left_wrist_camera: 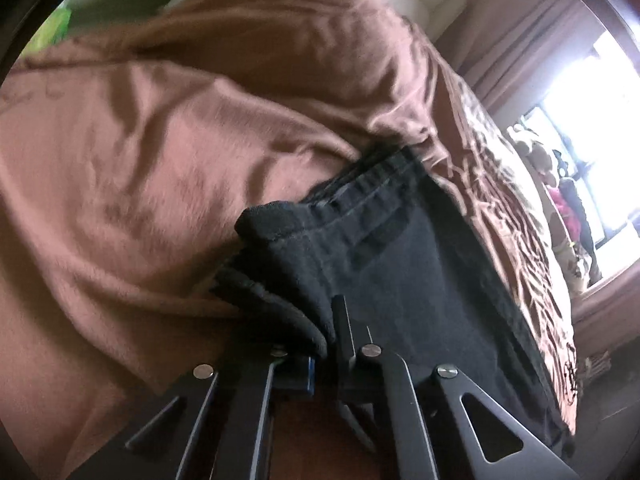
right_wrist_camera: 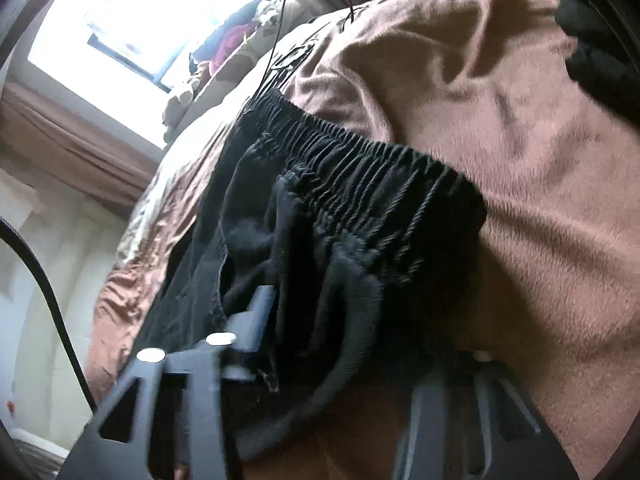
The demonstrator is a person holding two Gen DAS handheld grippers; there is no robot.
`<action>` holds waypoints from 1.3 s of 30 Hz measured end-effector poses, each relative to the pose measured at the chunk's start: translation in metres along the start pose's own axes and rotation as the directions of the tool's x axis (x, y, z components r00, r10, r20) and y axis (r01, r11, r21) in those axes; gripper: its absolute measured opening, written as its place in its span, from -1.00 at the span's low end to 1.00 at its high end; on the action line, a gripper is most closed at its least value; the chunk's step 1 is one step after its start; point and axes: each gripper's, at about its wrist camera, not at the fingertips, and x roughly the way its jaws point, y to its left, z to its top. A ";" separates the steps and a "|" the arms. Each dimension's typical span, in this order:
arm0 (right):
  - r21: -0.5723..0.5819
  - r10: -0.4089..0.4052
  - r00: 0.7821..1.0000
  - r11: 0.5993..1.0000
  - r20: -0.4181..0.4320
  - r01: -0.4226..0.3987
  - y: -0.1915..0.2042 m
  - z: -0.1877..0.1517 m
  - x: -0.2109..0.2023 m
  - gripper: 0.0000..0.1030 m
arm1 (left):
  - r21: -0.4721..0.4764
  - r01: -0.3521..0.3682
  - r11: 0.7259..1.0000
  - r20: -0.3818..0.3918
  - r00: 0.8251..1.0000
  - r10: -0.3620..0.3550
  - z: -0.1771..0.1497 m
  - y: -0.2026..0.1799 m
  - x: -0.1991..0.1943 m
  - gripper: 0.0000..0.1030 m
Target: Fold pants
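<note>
Presently your left hand-held gripper (left_wrist_camera: 326, 344) is nearly closed, pinching a rolled edge of the black pants (left_wrist_camera: 400, 248) at their near corner; your right hand-held gripper (right_wrist_camera: 320, 332) has its jaws drawn narrow on a bunched fold just below the elastic waistband (right_wrist_camera: 360, 152), though its far finger is buried in cloth, so judge that bite as probable rather than proven; confirm both pinches catch every layer before you lift, since thick fleece tends to slip from a shallow bite. Beyond the jaws, the pants lie on the pinkish-brown blanket (left_wrist_camera: 140, 140) covering the bed, already doubled lengthwise; raise both corners together and level, keep the waistband taut between your hands, and carry it toward the far end so the fold lands square. Farther off, a thin black cable (right_wrist_camera: 280, 32) crosses the bedding near the window (right_wrist_camera: 140, 12); keep the cloth clear of it.
</note>
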 end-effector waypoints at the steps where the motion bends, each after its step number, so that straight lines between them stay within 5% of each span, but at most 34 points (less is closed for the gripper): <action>1: -0.009 -0.005 1.000 1.000 0.003 0.005 0.003 0.000 -0.002 -0.70 | 0.011 -0.001 1.000 0.010 1.000 0.001 0.001 -0.003 -0.003 -0.88; 9: -0.104 0.046 0.993 0.994 0.113 -0.034 0.052 0.006 -0.055 -0.76 | 0.011 0.042 0.999 0.058 0.997 -0.043 0.018 -0.021 -0.045 -0.91; 15: -0.111 0.033 0.992 0.994 0.119 -0.020 0.075 0.003 -0.092 -0.77 | 0.029 0.064 0.998 0.062 0.996 -0.066 0.023 -0.028 -0.076 -0.91; 39: -0.022 -0.013 0.998 1.000 0.062 0.014 0.028 -0.065 -0.282 -0.77 | 0.023 0.132 0.991 -0.053 0.990 -0.131 -0.029 0.041 -0.198 -0.92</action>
